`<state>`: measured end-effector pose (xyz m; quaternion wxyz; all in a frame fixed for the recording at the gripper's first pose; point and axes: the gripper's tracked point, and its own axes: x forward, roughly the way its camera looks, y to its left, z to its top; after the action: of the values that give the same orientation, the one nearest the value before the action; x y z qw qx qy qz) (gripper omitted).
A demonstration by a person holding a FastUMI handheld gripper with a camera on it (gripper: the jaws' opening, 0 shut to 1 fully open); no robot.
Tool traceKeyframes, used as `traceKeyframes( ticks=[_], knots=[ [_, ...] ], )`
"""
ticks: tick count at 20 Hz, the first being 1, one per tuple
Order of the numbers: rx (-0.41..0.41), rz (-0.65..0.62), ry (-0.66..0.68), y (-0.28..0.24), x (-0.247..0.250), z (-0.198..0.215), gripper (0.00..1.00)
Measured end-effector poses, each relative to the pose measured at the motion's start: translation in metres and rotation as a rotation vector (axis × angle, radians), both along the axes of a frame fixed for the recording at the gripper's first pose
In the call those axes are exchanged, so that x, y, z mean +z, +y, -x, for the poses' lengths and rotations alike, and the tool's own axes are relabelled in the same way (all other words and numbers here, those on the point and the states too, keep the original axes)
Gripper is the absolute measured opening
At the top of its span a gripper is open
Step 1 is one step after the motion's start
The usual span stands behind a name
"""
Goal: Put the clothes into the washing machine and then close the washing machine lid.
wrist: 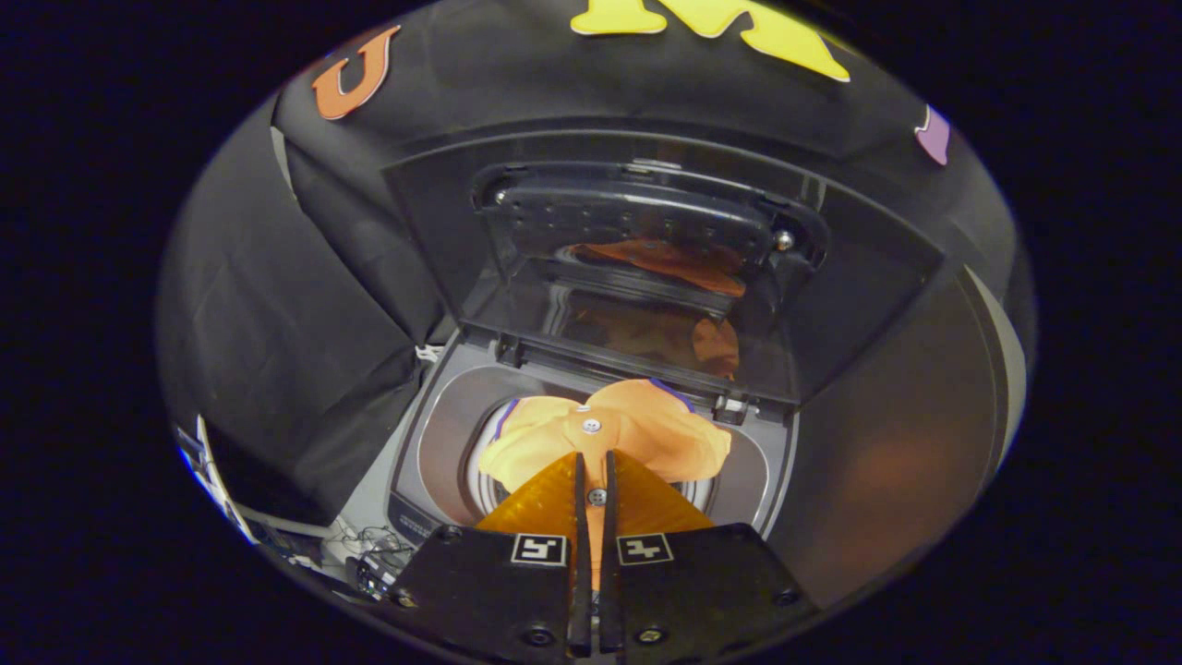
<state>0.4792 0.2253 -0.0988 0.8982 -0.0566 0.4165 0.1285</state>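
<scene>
Your gripper [596,462] hangs directly above the washing machine [416,480], its two fingers pinched together on a fold of the orange shirt [637,429], a button showing in the narrow slit between them. The shirt bunches over the mouth of the drum [476,466], spilling just ahead of the fingertips. Beyond it the lid [637,268] stands raised and open, its glossy underside mirroring the orange cloth. Black booth cloth [277,323] drapes to your left; loose cables [369,540] lie beside the machine's near corner.
</scene>
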Motion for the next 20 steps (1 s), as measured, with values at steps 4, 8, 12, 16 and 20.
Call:
traceKeyframes(
  ticks=[4,8,12,16,20],
  knots=[
    [-0.03,-0.011,0.037,0.001,-0.025,-0.005,0.07],
    [-0.054,-0.046,0.068,0.003,-0.043,-0.007,0.07],
    [-0.047,-0.079,0.075,0.008,-0.051,-0.012,0.22],
    [-0.026,-0.006,0.032,-0.002,-0.046,-0.013,0.79],
    [-0.009,0.002,0.026,0.0,-0.042,-0.009,0.77]
  ],
)
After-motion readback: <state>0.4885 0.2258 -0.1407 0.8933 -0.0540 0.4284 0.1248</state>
